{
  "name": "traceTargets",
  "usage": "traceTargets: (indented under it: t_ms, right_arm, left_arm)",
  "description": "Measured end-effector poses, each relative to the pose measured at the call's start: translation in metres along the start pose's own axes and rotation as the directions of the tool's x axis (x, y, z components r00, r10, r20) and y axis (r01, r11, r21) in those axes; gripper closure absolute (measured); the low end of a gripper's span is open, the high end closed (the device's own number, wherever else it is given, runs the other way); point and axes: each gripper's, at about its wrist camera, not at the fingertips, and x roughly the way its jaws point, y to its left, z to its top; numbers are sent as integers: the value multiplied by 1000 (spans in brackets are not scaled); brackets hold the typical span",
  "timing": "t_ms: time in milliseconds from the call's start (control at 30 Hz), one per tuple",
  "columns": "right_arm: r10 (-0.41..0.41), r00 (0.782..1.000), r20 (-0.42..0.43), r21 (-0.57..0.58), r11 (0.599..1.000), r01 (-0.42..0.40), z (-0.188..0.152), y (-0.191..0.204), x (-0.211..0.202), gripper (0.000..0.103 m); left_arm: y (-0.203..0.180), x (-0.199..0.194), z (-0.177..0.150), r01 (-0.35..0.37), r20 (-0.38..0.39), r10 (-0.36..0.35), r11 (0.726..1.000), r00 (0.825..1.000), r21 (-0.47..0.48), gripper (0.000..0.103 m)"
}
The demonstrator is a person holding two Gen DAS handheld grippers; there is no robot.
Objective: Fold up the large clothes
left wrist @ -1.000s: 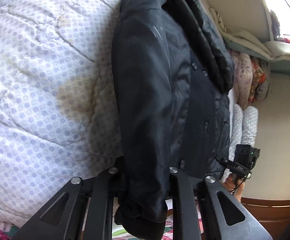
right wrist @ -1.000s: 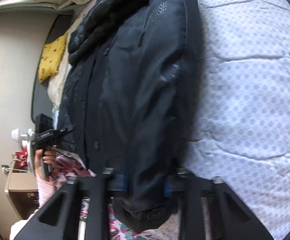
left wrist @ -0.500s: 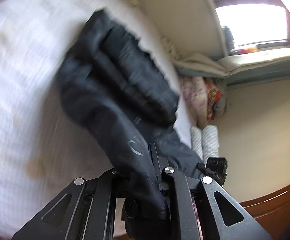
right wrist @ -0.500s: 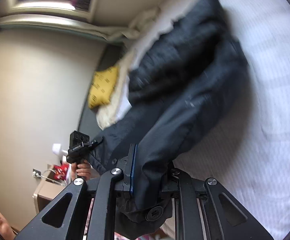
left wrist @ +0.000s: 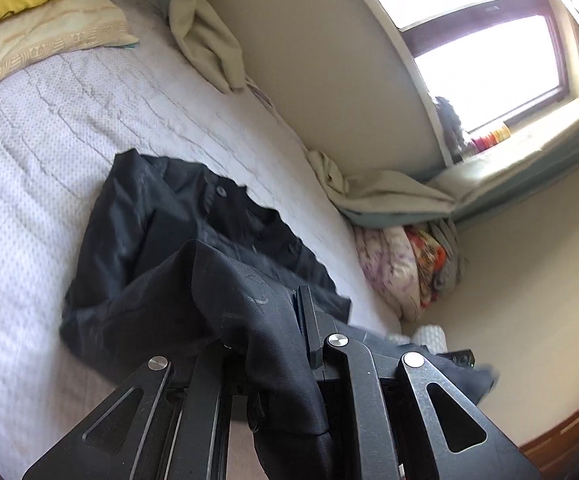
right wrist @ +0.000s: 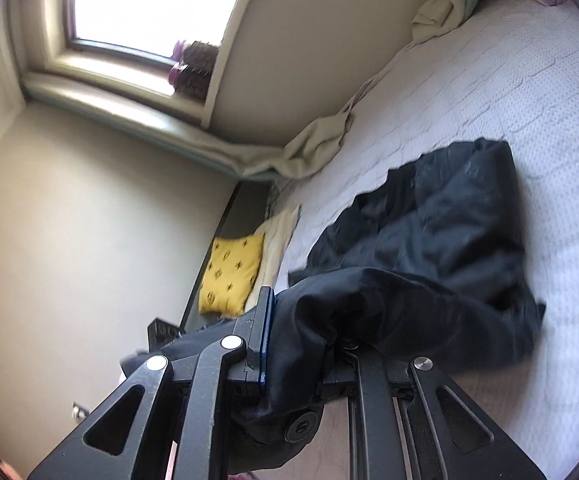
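Left wrist view: the left gripper (left wrist: 273, 344) has its fingers (left wrist: 309, 328) clamped on a bunched fold at the hem of a black coat (left wrist: 161, 240); cloth spills over and below the linkage. Right wrist view: the right gripper (right wrist: 301, 340) is likewise closed on the hem, one blue-edged finger (right wrist: 263, 332) showing beside the pinched fabric and a snap button hanging beneath. From both grips the coat runs forward and down to the bed (left wrist: 49, 120), where its upper part, with collar and a row of dark buttons, lies flat on the pale quilted cover. A yellow cushion (right wrist: 233, 272) sits at the bed's head, and rumpled cream bedding (left wrist: 209, 40) lies along the wall under the window (right wrist: 149, 8).

Handling, as a judgement: the coat looks soft and limp, fairly heavy for cloth, with a smooth, somewhat slippery shell. It will sag between the two holds and may slide against itself. Hem corners or seams, where layers are thick, offer the surest purchase; a pinch of a single layer could creep out.
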Motion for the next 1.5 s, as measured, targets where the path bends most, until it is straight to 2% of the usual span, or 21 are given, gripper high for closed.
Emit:
traceTargets:
  t_ms: [133, 300, 400, 500, 567, 600, 633, 667, 767, 867, 1000, 1100, 1200, 1233, 1300, 1333, 1400, 1433, 1500]
  right_arm:
    - [-12, 1000, 26, 32, 999, 11, 20, -23, 18, 92]
    - [-25, 999, 25, 51, 998, 24, 35, -42, 36, 91]
    - [-29, 999, 28, 68, 997, 28, 43, -55, 42, 91]
    - [-38, 998, 56, 109, 994, 32, 44, -73, 45, 87]
    - [-61, 995, 78, 154, 987, 48, 43, -87, 43, 83]
    - [-77, 993, 86, 174, 983, 62, 42, -92, 42, 78]
    - [-91, 992, 93, 195, 978, 71, 42, -98, 41, 76]
    - [-102, 990, 95, 213, 974, 80, 42, -104, 40, 72]
    - [-108, 989, 106, 243, 967, 80, 43, -112, 37, 62]
    - [-96, 987, 130, 278, 959, 57, 46, -113, 29, 51]
    - [-114, 977, 179, 267, 962, 63, 47, -107, 15, 46]
    - [-182, 963, 196, 254, 959, 130, 48, -101, 7, 45]
    - [-316, 917, 245, 161, 946, 283, 49, -77, -3, 42]
    - [-375, 886, 272, 82, 927, 367, 50, -60, -4, 42]
    - [-435, 843, 317, -42, 881, 471, 47, -32, -4, 42]
    - [-463, 815, 348, -120, 840, 529, 44, -14, -2, 42]
    - [-500, 780, 376, -224, 768, 600, 35, 10, 5, 42]
    - [-517, 769, 376, -299, 718, 628, 27, 24, 16, 43]
    - [-539, 766, 350, -384, 663, 642, 16, 35, 36, 55]
  left_arm:
    - [19, 25, 15, -24, 12, 24, 999, 1000, -41, 89]
    - [27, 54, 28, -84, 9, 84, 996, 996, -1, 89]
    - [33, 66, 32, -95, 13, 95, 995, 995, -4, 86]
    - [39, 71, 33, -103, 15, 103, 994, 995, -25, 69]
    - [39, 71, 33, -110, 30, 110, 994, 993, -16, 49]
    - [38, 69, 32, -116, 47, 116, 993, 992, -5, 42]
    - [37, 67, 32, -120, 61, 120, 993, 991, 1, 30]
    - [35, 64, 31, -120, 81, 119, 993, 990, 6, 25]
    - [29, 57, 31, -122, 112, 119, 992, 987, 16, 16]
    - [22, 51, 28, -170, 144, 163, 985, 976, 38, 15]
    - [15, 37, 26, -239, 216, 225, 970, 950, 39, 12]
    - [8, 22, 24, -279, 278, 259, 960, 925, 35, 11]
    - [-4, 21, 17, -307, 290, 275, 949, 917, 71, 10]
    - [-11, 24, 13, -328, 288, 289, 939, 913, 98, 10]
    - [-28, 36, 0, -376, 285, 319, 909, 904, 178, 10]
    - [-37, 44, -6, -394, 280, 330, 893, 902, 216, 10]
    - [-50, 59, -22, -417, 264, 345, 859, 900, 298, 10]
    - [-57, 70, -32, -428, 253, 356, 834, 900, 347, 10]
    - [-63, 91, -50, -453, 228, 392, 780, 891, 432, 10]
